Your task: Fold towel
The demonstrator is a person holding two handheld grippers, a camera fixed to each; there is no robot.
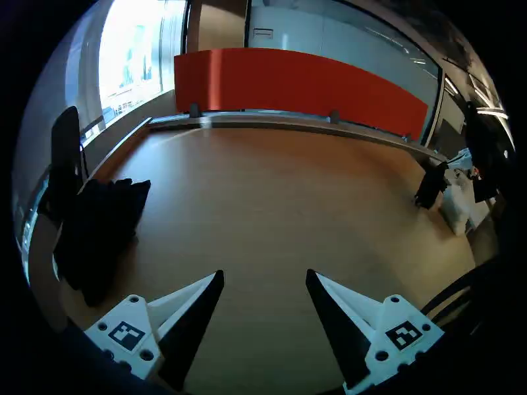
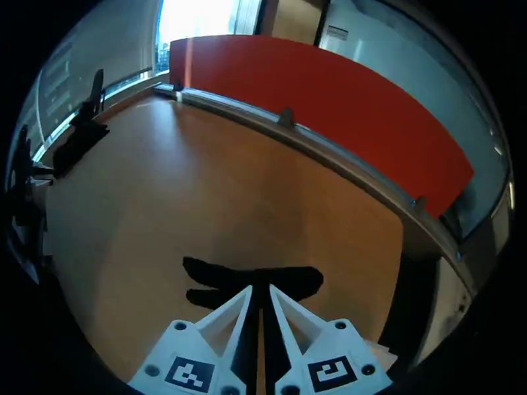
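The right gripper (image 2: 260,289) is pinching its fingers together on a black towel (image 2: 296,280) at 6 o'clock, over the wooden table (image 2: 197,197). The left gripper (image 1: 264,272) is holding its fingers wide apart. A dark cloth heap (image 1: 99,230) is lying at 9 o'clock, and an orange partition (image 1: 296,82) is standing at 12.

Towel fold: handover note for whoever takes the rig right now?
Grippers: left hand-held gripper is open and empty above the table. The right hand-held gripper is shut, with its tips at a dark patch; I cannot tell if that is cloth or shadow.
Things: a dark crumpled pile, likely the towel, lies at the table's edge, away from both grippers.
Done: no fold visible.
Left: fetch it, spread it, fold it.
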